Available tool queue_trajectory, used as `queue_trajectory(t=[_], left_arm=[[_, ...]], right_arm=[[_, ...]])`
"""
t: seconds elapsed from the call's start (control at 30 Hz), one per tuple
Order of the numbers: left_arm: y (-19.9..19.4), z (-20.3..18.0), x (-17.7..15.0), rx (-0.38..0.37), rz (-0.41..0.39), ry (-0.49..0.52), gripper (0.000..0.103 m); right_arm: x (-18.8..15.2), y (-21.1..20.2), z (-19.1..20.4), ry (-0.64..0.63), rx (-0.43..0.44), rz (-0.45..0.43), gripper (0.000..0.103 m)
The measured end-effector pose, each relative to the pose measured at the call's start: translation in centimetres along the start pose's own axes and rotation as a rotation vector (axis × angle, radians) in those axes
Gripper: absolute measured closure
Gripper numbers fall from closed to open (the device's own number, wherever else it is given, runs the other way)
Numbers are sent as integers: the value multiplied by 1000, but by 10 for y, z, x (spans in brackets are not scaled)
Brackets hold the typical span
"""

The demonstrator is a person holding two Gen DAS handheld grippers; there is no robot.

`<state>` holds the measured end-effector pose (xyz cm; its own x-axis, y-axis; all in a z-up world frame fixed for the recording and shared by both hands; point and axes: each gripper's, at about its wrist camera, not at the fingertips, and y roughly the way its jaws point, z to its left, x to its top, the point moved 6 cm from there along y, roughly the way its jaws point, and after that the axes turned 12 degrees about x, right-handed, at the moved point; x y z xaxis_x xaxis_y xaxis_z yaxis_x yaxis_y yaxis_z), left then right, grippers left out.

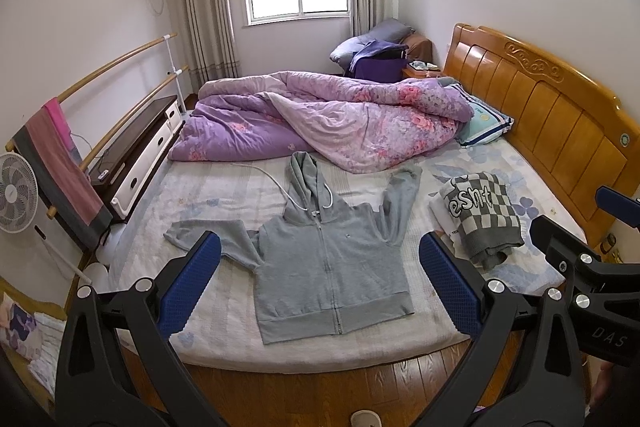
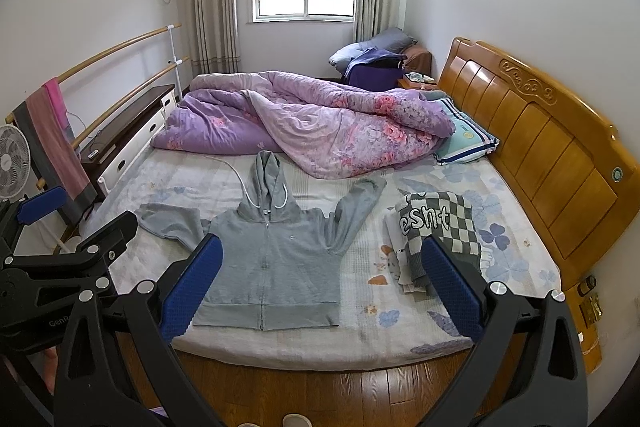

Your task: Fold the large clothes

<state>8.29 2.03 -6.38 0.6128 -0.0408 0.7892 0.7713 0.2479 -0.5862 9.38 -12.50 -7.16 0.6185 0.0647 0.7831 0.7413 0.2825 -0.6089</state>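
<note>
Jaws of both grippers spread wide, empty; left pads hide hoodie sleeve.

You are holding both claws, the left claw and the right claw, spread wide above the near edge of the bed, with nothing lying between them and the hoodie. The folded sweater is crowding the hoodie's right side, the quilt is blocking beyond the hood, and bare sheet is lying open on the left.
</note>
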Motion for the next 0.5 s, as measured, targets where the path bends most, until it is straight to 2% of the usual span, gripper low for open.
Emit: queue_trajectory(t=[0.5], left_arm=[[26,-27,7,16,86,-4,4]], right_arm=[[7,27,-23,-11,40,72,7]])
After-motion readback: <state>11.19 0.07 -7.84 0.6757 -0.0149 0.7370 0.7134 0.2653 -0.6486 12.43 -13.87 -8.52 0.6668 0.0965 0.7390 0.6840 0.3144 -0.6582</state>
